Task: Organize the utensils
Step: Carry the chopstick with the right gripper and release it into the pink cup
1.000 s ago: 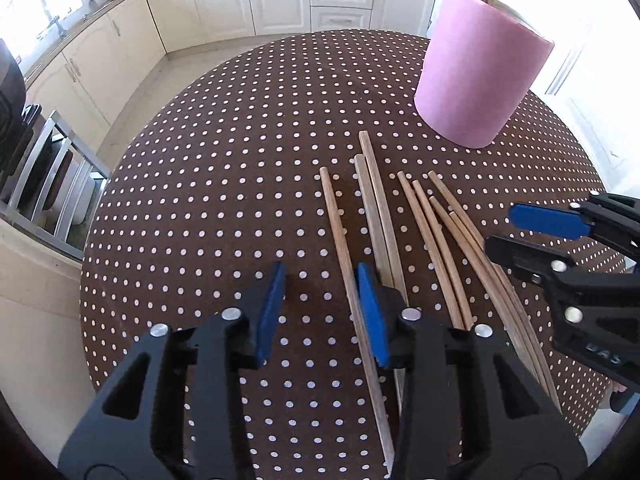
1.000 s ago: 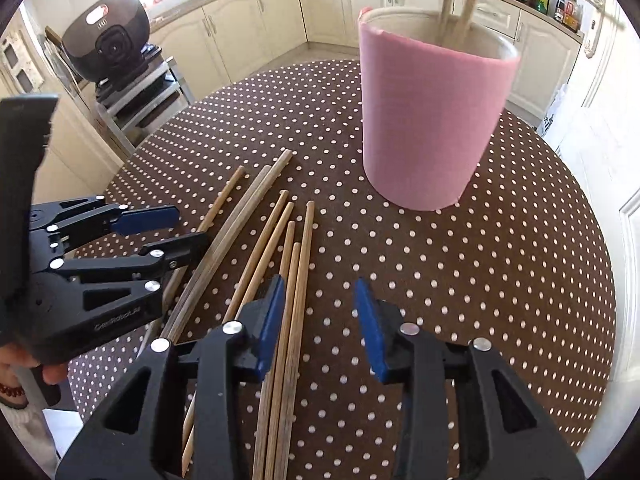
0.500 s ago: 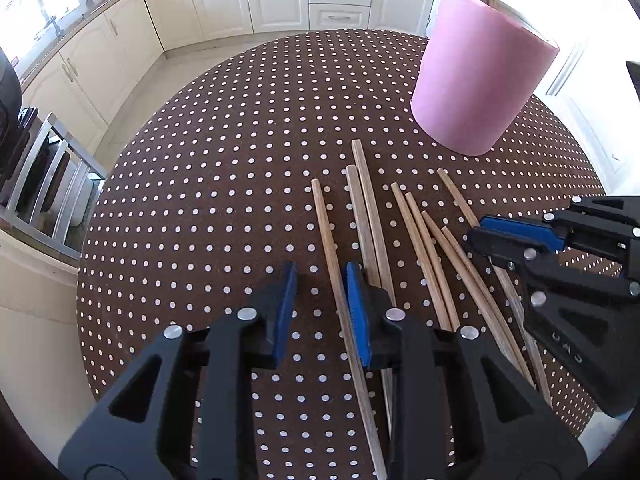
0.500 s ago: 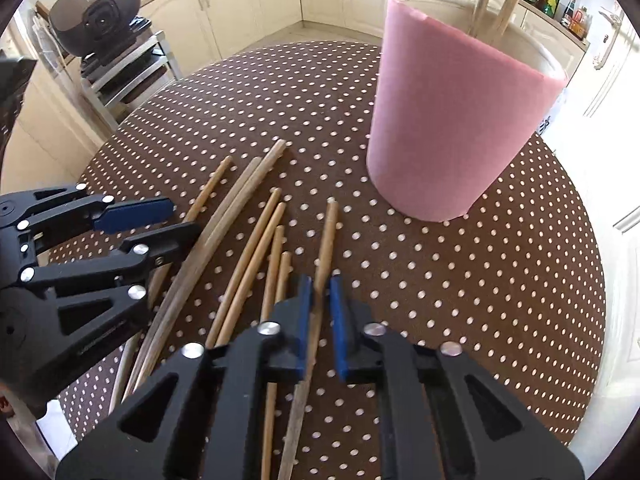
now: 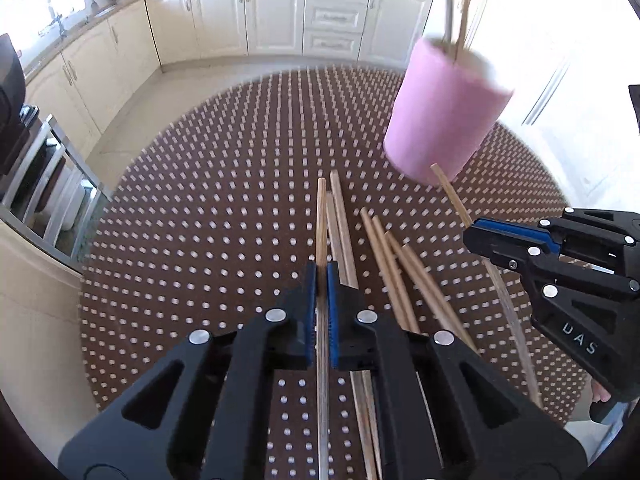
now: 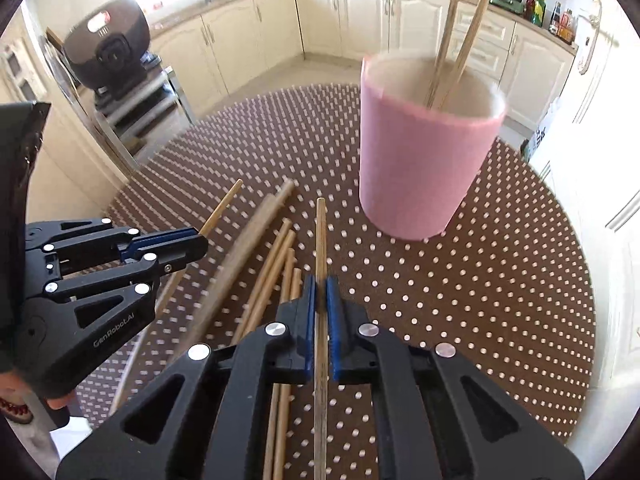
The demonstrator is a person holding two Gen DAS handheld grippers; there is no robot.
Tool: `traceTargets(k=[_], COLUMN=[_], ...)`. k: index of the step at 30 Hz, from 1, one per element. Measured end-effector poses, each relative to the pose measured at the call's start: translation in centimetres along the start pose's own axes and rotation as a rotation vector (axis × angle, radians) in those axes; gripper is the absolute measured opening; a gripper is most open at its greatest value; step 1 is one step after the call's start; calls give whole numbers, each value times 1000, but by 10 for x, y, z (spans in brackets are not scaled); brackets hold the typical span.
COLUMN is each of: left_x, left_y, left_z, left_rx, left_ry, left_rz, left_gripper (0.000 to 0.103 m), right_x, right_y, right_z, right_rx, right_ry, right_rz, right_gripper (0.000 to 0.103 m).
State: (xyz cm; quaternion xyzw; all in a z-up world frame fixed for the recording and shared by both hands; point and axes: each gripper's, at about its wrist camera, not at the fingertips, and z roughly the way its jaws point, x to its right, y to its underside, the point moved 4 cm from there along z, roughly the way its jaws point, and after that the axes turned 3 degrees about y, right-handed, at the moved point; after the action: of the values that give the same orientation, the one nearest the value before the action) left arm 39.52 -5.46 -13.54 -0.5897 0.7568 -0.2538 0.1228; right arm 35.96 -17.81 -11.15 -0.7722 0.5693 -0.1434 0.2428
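Note:
Several wooden chopsticks (image 5: 394, 264) lie on the brown polka-dot table (image 5: 208, 216). A pink cup (image 5: 444, 116) stands at the far right with chopsticks upright in it; it also shows in the right wrist view (image 6: 420, 168). My left gripper (image 5: 321, 280) is shut on one chopstick (image 5: 321, 220), lifted off the table. My right gripper (image 6: 320, 292) is shut on another chopstick (image 6: 320, 236), lifted and pointing toward the cup. The right gripper shows in the left wrist view (image 5: 476, 236) and the left one in the right wrist view (image 6: 200, 240).
The loose chopsticks (image 6: 272, 276) lie between the two grippers. A metal rack (image 6: 140, 108) with a black appliance (image 6: 106, 42) stands left of the table. Cream kitchen cabinets (image 5: 276, 12) run along the back. The table edge is close at the right.
Both grippers closed on a chopstick each and lifted them off the table. Both views are blurred with motion.

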Motion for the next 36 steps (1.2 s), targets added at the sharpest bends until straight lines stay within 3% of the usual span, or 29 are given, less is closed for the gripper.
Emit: traceTargets(k=[15,23,36], left_x=[35,46,60], left_y=[-14,-20,-74], left_z=[-148,-181,-205], left_rx=[317,440,669], left_ry=[20,73,143], left_rz=[33,19,-40], left_gripper=[5,5,5], right_x=[0,11,41], right_y=[-9,-19,-56], right_z=[-125,-162,-196], right_rx=[279,413,667], right_ry=[22,33,53], right_rz=[-11,-14,88], right_gripper=[5,5,5])
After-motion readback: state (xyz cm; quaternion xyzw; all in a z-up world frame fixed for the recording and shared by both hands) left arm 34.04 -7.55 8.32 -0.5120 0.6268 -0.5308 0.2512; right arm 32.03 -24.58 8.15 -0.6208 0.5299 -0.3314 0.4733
